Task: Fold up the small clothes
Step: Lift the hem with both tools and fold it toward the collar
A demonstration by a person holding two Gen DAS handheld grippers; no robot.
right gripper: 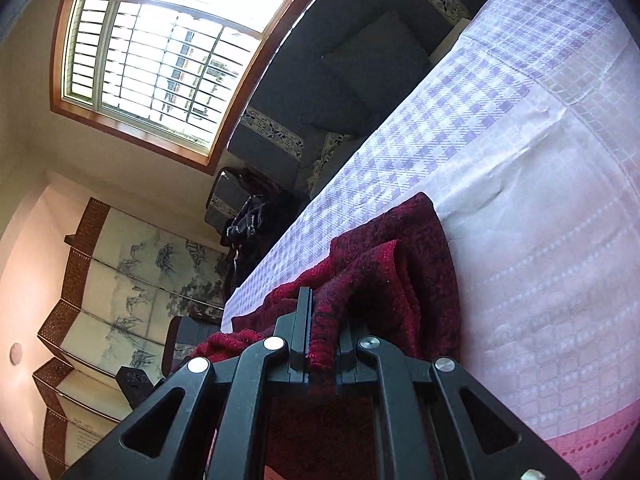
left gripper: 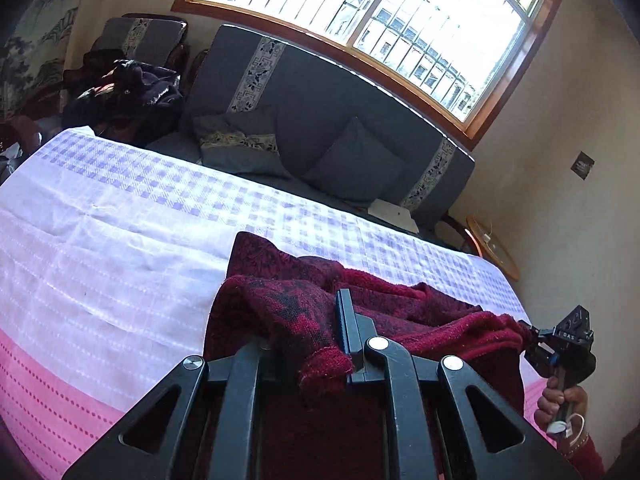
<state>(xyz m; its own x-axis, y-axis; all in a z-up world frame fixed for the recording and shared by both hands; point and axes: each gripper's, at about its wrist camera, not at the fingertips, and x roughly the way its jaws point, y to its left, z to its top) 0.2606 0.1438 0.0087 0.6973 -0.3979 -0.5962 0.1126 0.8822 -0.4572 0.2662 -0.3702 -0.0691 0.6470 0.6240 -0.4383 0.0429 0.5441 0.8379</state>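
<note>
Folding is only begun, we judge: our left tongs (left gripper: 320, 344) and right tongs (right gripper: 324, 332) each pinch an edge of the dark red knitted garment (left gripper: 400, 300), lifted above the checked bench (left gripper: 120, 208). Its far part lies rumpled there, with creasing and laying flat left.

Dark red knit garment (left gripper: 304, 312), black-patterned, bunched & partly lifted off bed (left gripper: 120, 240) nr its front edge, far part lying flat on the cover.
</note>
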